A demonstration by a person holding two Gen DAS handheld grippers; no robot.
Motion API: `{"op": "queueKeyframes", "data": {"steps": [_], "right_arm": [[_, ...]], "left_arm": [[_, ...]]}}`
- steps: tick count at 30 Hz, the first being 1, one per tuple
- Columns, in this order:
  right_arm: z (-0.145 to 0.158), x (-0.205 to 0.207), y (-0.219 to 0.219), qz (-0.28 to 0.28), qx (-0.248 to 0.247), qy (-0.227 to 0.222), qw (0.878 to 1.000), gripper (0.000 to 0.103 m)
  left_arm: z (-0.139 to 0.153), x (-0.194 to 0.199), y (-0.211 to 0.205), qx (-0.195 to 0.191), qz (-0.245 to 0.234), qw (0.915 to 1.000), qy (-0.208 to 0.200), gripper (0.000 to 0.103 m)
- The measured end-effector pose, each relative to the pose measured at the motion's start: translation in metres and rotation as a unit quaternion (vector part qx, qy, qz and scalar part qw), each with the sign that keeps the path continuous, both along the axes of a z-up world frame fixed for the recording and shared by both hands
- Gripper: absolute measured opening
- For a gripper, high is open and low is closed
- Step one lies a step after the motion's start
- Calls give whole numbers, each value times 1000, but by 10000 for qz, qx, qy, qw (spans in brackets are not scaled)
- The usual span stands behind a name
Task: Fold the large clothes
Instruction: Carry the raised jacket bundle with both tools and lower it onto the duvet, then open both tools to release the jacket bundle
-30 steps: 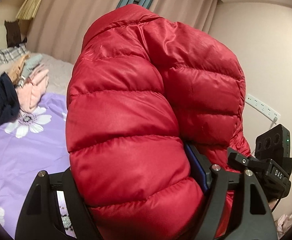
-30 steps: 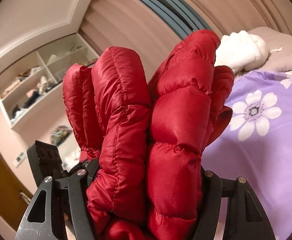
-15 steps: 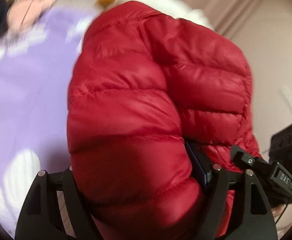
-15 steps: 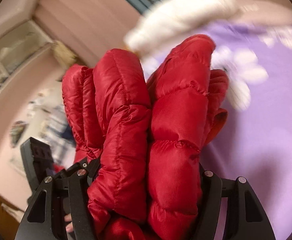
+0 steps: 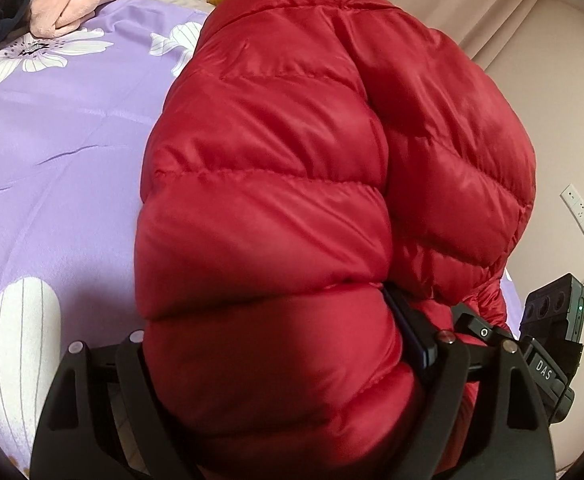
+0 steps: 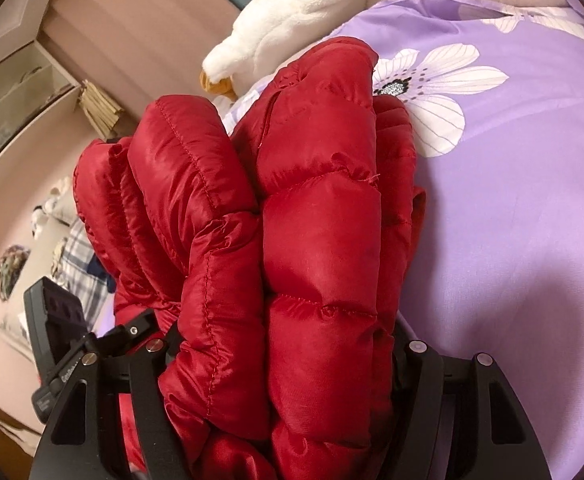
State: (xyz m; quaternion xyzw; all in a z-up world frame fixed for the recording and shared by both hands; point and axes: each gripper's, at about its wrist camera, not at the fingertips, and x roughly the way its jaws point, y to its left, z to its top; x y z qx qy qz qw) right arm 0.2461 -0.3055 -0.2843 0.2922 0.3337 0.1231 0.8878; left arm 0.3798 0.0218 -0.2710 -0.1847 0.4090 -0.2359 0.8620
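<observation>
Had puffy red quilted down jacket (image 5: 276,208) bunched in both: left hand-held gripper (image 5: 288,364) jaws just been widening, fabric still between; right hand-held gripper (image 6: 284,360) clamped on folds, over purple floral bedsheet (image 6: 511,200).

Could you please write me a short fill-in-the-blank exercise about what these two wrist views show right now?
1. The puffy quilted down jacket bunched in both grippers is ____ in colour.
2. The purple bedsheet under it is printed with white ____.
3. Behind the jacket in the right wrist view lies a fluffy plush toy that is ____ in colour.
4. The right gripper is shut on the ____.

Missing words: red; flowers; white; jacket
</observation>
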Motion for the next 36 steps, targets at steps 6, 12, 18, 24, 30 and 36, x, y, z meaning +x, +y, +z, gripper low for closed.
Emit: {"op": "queueKeyframes", "data": {"steps": [6,12,18,24,30,36], "right_arm": [[0,3,4,-18,15,12,10000,68],[-3,0,4,-42,33,19,10000,69],[8,3,1,-414,182,612,9971,77],[37,-19,4,-713,-283,918,9928,79],[78,-48,5,-1200,-909,431,9877,79],[136,-36,18,-1055,-1311,-384,9850,53]], "left_arm": [[-10,16,1,-10,15,10000,3,88],[-16,18,3,-129,55,9999,13,89],[-8,15,13,-250,344,9968,680,92],[26,-23,14,642,455,9965,266,92],[68,-57,25,1104,747,9895,-550,88],[102,-44,48,1159,1359,9801,-867,80]]}}
